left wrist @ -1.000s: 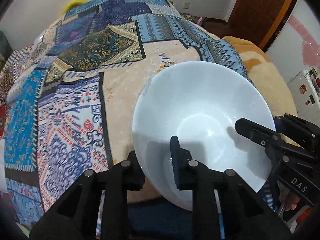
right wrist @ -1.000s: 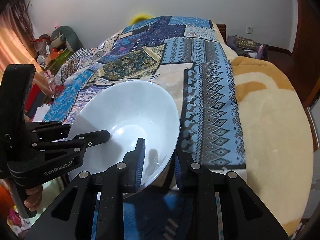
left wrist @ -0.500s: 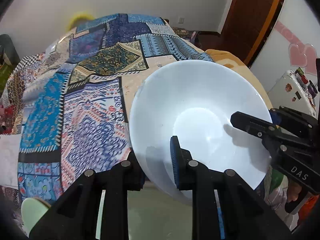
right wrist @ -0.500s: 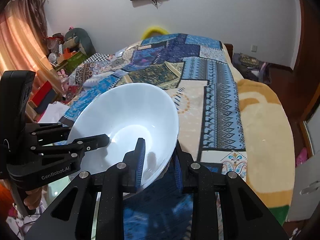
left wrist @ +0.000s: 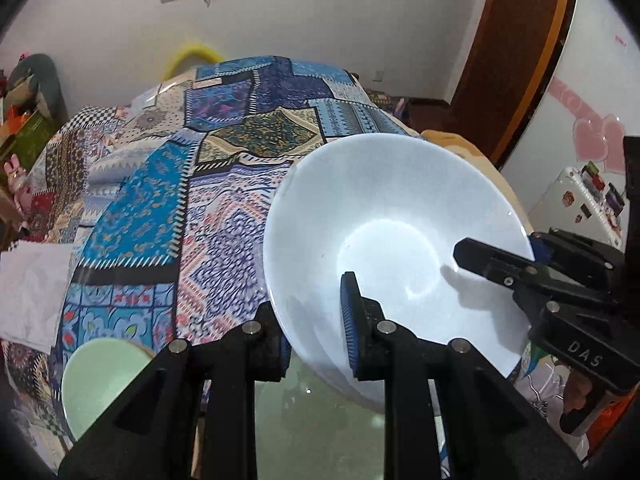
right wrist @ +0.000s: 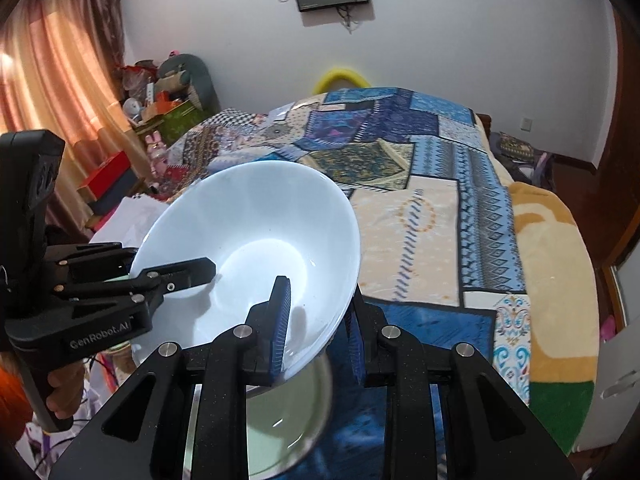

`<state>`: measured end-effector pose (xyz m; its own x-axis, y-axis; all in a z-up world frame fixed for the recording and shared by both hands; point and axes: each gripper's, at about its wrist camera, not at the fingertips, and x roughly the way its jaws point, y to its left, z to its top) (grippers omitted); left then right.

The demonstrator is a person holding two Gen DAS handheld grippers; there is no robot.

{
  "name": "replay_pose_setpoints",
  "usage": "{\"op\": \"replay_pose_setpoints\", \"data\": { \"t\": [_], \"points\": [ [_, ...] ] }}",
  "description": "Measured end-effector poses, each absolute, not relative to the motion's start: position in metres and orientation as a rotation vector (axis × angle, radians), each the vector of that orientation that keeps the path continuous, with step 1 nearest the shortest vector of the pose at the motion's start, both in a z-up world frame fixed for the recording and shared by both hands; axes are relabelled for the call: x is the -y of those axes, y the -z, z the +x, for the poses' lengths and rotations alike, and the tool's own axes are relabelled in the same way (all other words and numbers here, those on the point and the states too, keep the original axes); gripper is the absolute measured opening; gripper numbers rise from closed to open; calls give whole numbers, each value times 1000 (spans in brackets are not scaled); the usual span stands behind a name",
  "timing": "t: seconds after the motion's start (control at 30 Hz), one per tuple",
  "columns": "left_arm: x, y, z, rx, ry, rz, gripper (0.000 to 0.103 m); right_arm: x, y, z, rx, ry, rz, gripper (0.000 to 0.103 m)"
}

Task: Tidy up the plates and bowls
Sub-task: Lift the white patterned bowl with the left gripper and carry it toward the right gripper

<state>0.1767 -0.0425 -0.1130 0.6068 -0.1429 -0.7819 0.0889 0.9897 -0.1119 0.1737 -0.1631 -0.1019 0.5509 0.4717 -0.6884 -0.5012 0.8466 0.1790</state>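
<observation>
White bowl (left wrist: 394,236) up in the air, pinched from both sides!

Left gripper (left wrist: 316,320) clamped on near-left rim, right gripper (right wrist: 318,314) clamped on right rim; tilted above bed (right wrist: 420,208), green bowl (left wrist: 100,380) below.

We see the big bowl (left wrist: 396,236) held between both grippers, the bed (left wrist: 224,184) behind, a smaller bowl (left wrist: 100,380) near left

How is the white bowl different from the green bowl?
The white bowl is bigger; the green bowl is smaller. The white bowl is held up, tilted, by the left gripper and right gripper; nothing holds the green bowl, lower down. Both look empty.
</observation>
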Motion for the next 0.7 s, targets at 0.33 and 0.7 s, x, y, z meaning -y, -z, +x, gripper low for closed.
{"op": "replay_pose_setpoints", "data": {
  "t": [0.33,0.7],
  "points": [
    [-2,106,128,-851,73,-104,21,121,100,147,-772,-638,-58,24],
    [-59,107,90,-818,-4,-176,21,73,104,129,-770,-722,-83,24]
  ]
}}
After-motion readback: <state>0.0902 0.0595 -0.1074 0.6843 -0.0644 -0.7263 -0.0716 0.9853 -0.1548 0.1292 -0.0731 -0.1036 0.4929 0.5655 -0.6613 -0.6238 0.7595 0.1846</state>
